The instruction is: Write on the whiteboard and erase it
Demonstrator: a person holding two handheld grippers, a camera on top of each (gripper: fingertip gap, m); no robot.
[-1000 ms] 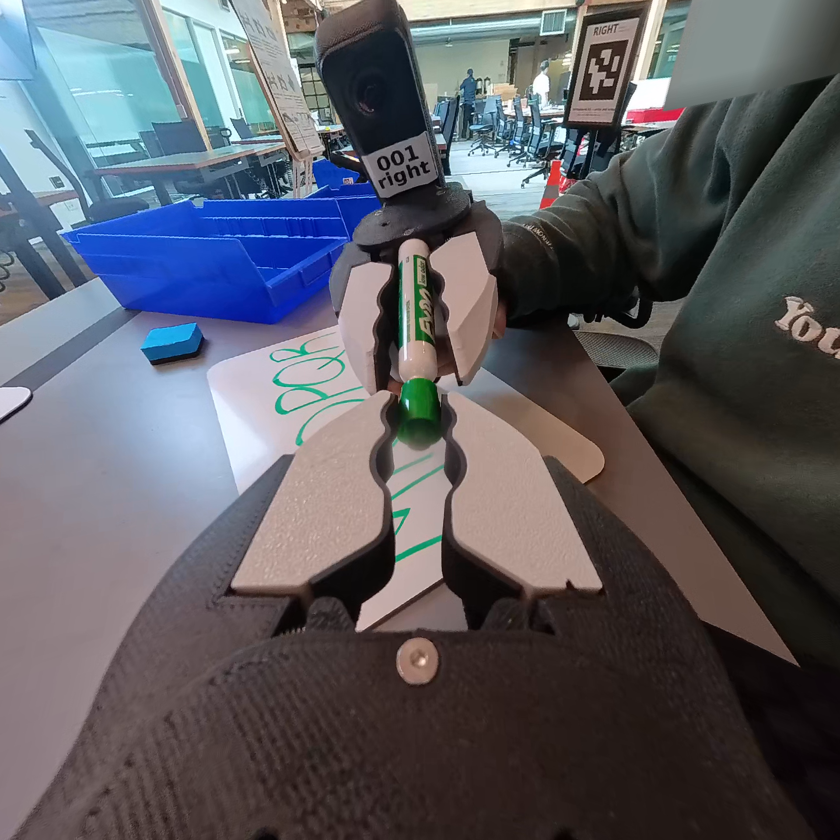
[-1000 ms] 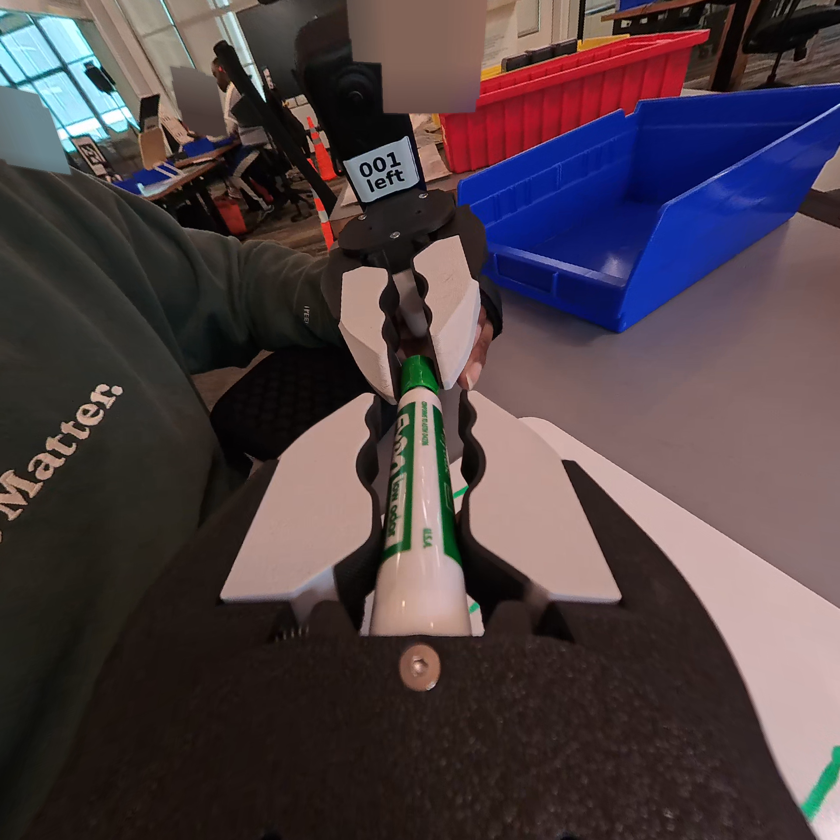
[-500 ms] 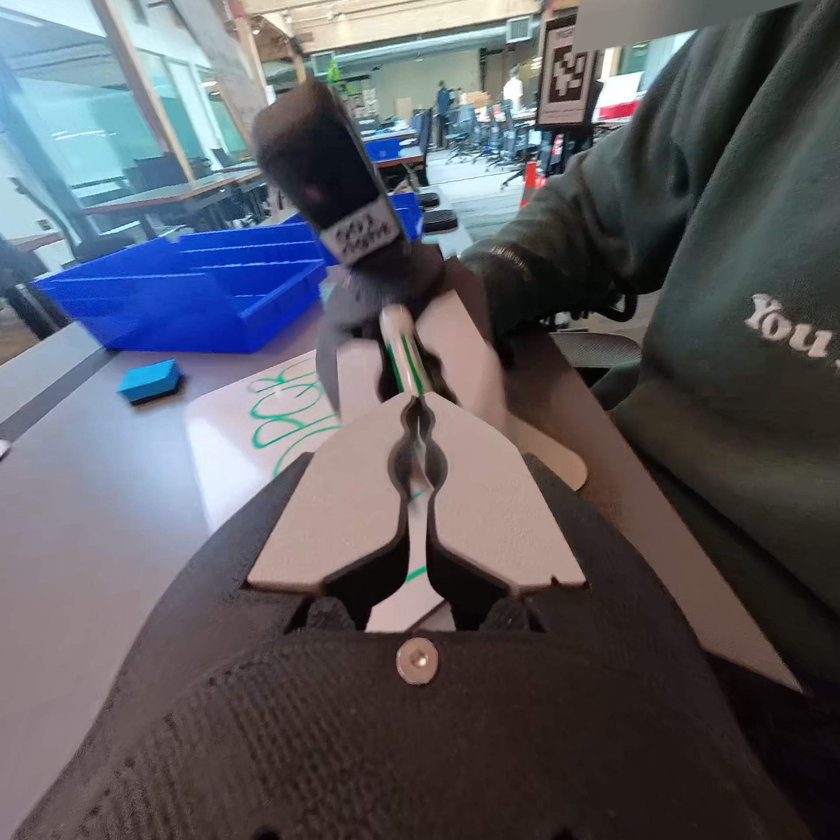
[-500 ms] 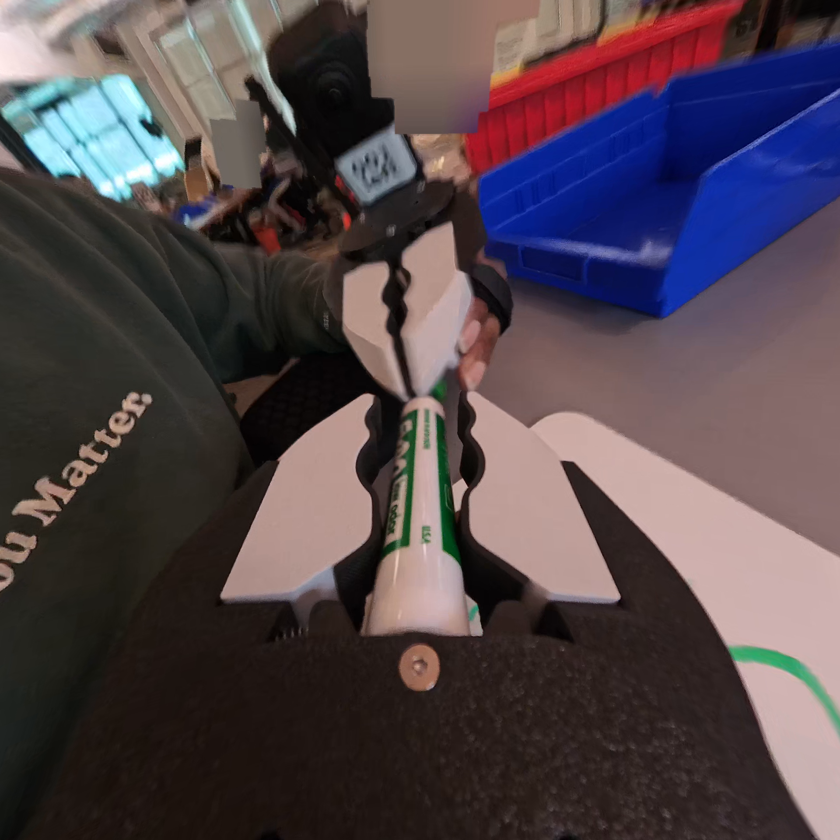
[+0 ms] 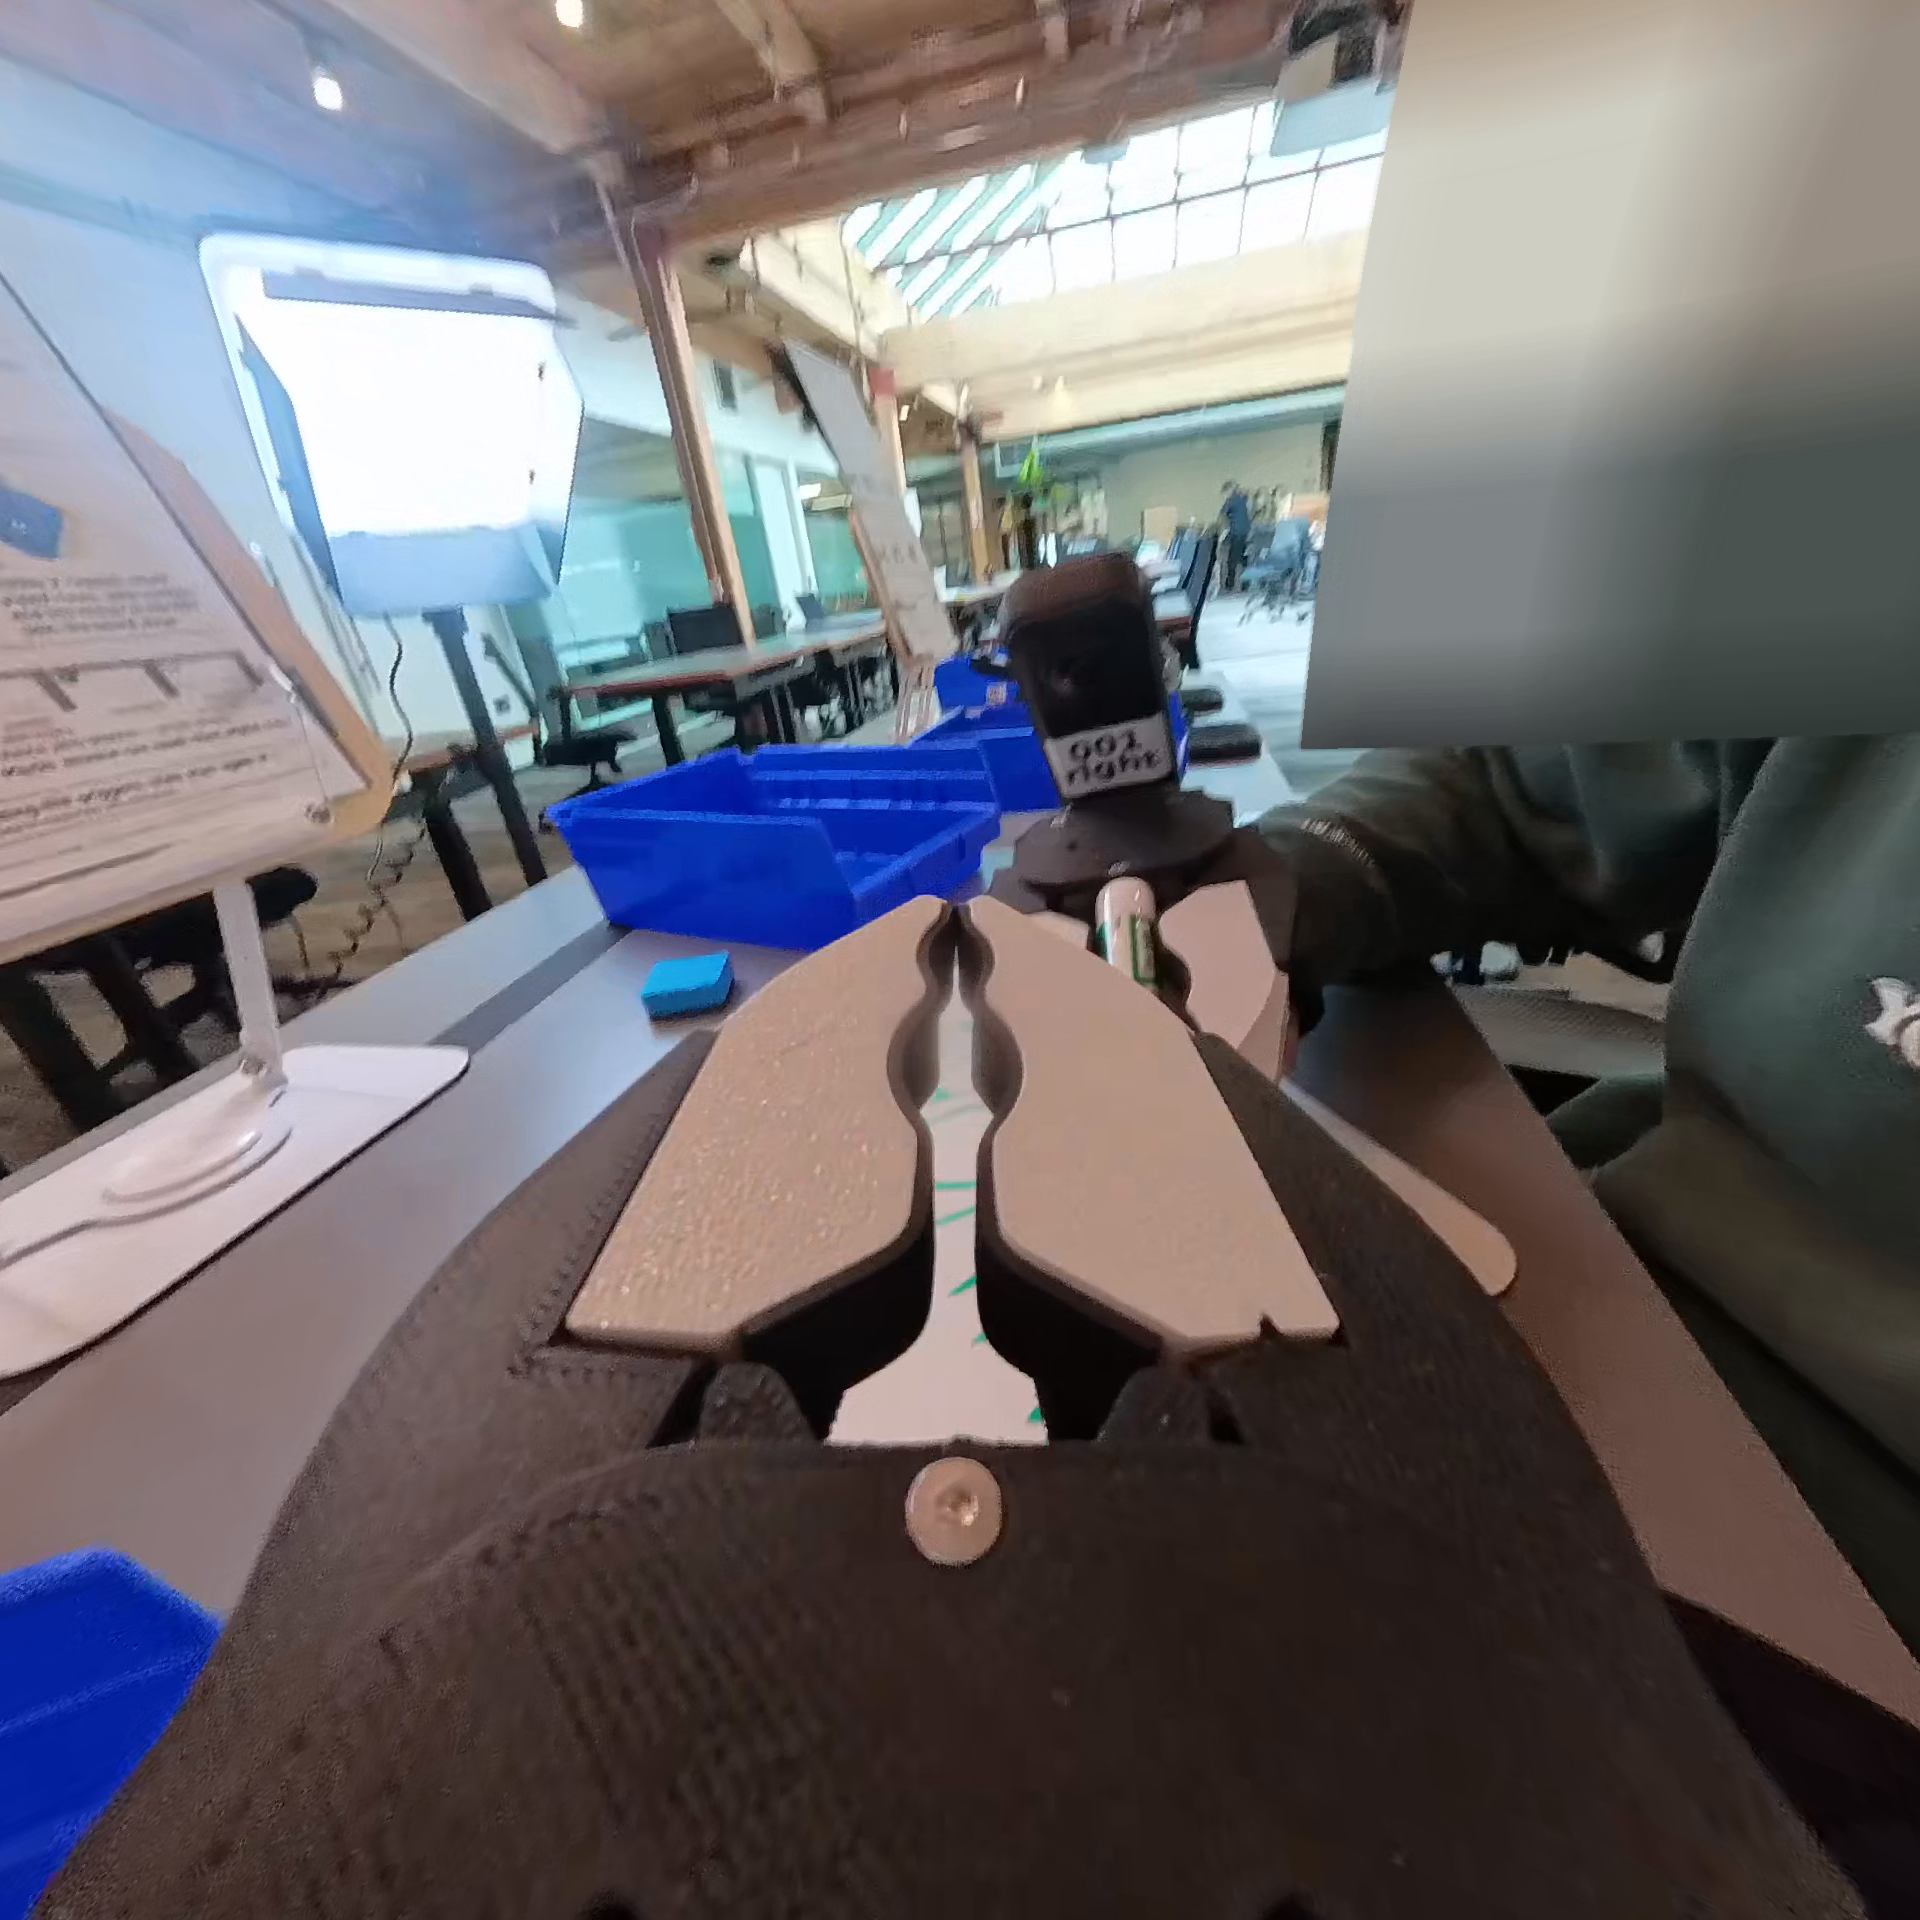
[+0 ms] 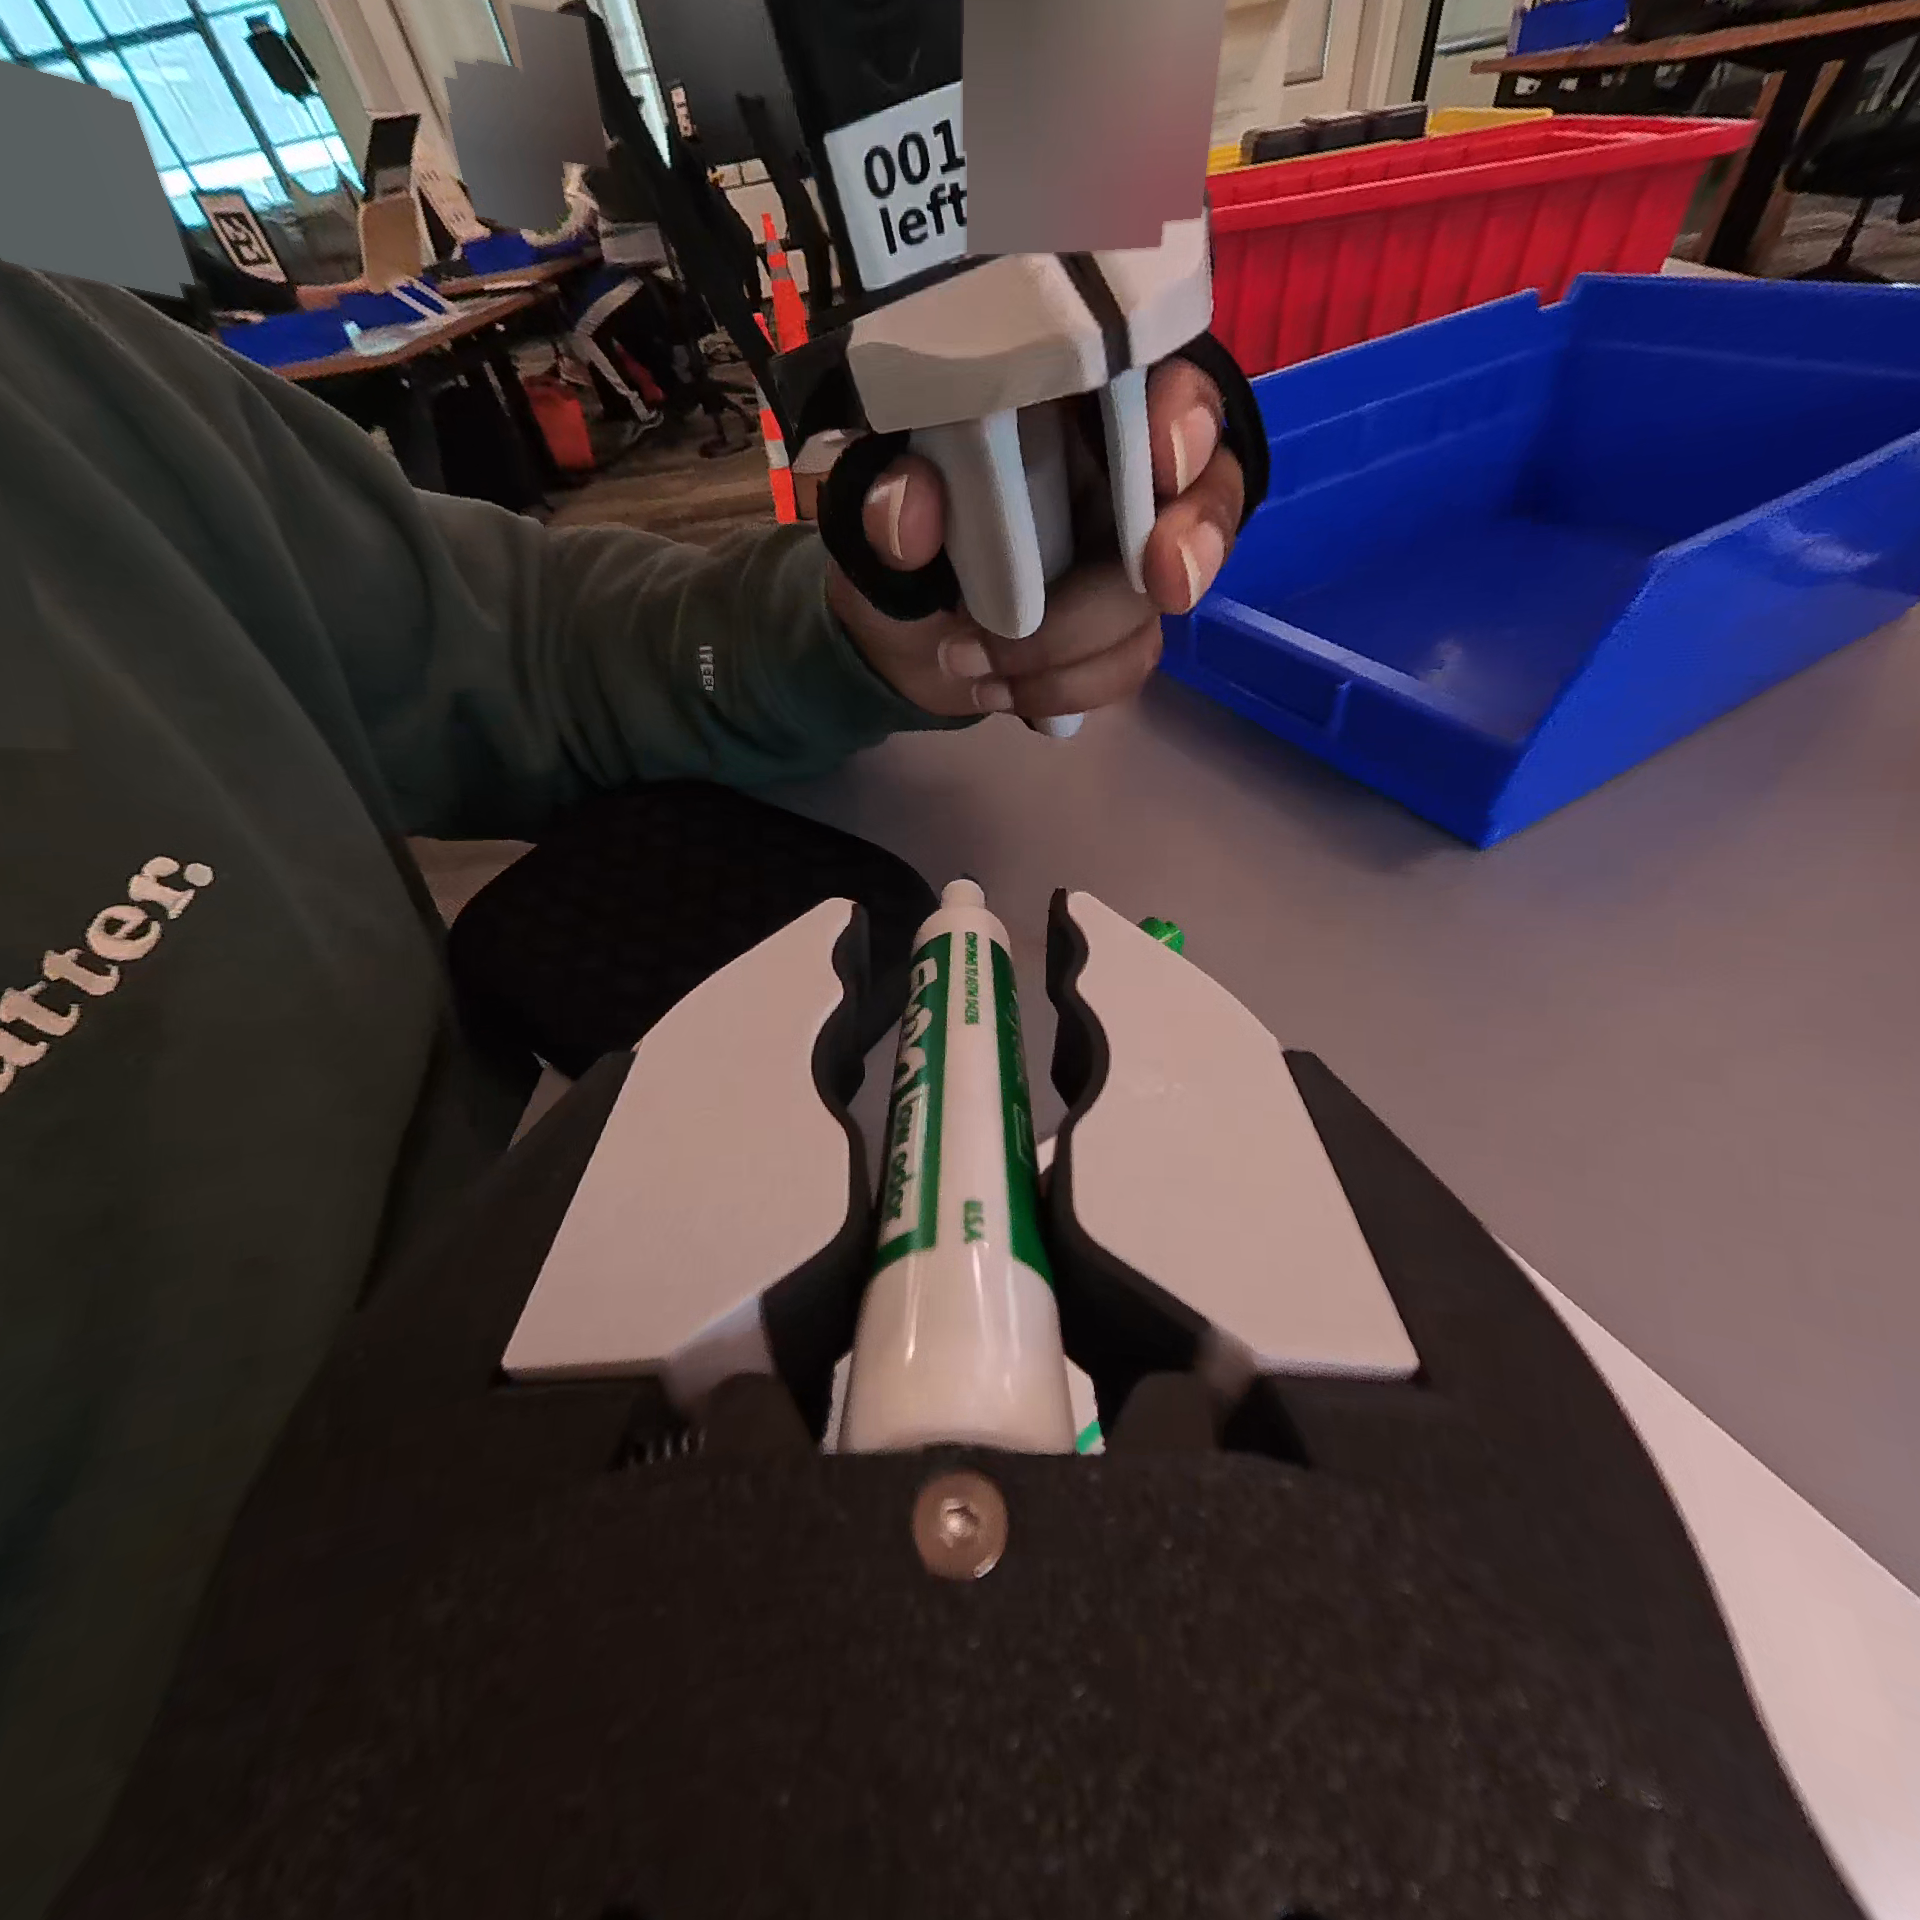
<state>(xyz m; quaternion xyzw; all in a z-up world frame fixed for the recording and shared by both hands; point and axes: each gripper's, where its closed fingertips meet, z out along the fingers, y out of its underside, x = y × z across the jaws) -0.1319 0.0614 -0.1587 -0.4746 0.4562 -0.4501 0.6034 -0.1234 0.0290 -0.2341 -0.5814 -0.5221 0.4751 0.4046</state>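
My right gripper (image 6: 961, 935) is shut on a white and green marker (image 6: 966, 1143) that lies along its fingers; the marker's far end is bare white with no cap on it. A small green piece (image 6: 1164, 930), seemingly the cap, lies on the table by my right fingertip. My left gripper (image 5: 956, 920) is shut with nothing showing between its fingers. In the right wrist view it (image 6: 1101, 322) is raised above the table beyond the marker. The whiteboard (image 6: 1662, 1455) lies under both grippers, with green writing showing through my left fingers' gap (image 5: 940, 1392). A blue eraser (image 5: 686, 984) lies on the table ahead, to the left.
A blue bin (image 5: 769, 862) stands behind the eraser; another blue bin (image 6: 1558, 582) and a red bin (image 6: 1455, 208) stand in the right wrist view. A sign stand (image 5: 208, 1122) is on the left. The person's green sleeve (image 6: 623, 644) reaches across. My hands' fingertips stand some 8 cm from each other.
My left gripper shut on the marker's green cap, then pulled away and rose. The marker's end is now uncapped. The right gripper kept its hold on the marker.
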